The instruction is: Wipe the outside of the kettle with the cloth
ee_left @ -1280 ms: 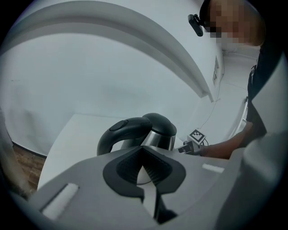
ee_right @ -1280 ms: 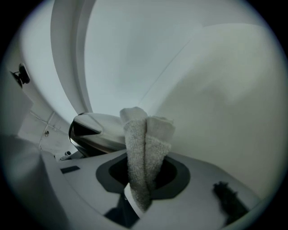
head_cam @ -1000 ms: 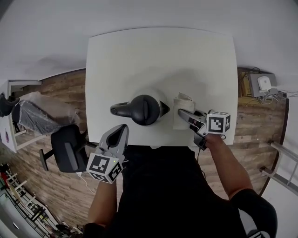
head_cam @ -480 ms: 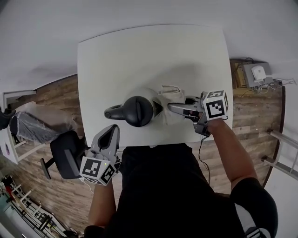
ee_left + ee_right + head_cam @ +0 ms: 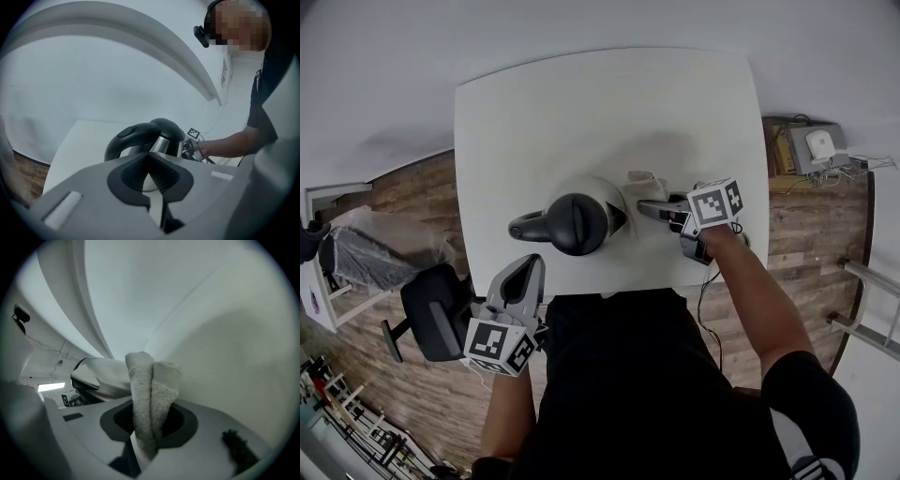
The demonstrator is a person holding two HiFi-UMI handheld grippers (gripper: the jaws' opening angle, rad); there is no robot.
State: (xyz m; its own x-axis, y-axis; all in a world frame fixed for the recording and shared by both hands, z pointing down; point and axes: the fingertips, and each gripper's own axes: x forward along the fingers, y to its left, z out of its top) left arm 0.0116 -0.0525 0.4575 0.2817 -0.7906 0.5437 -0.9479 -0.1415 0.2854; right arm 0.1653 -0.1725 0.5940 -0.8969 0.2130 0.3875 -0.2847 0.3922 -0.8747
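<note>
the kettle (image 5: pixel 579 221) sits in the middle of the white table (image 5: pixel 581 103), with its handle to the left. the right gripper (image 5: pixel 645 208) pinches the folded cloth (image 5: pixel 149 394) and holds it just beside the kettle's side. the left gripper (image 5: pixel 530 272) is pressed together with nothing in it, apart from the kettle. nothing holds the kettle, so a hard rub could push it or tip it. the cloth could slip out if it drags.
</note>
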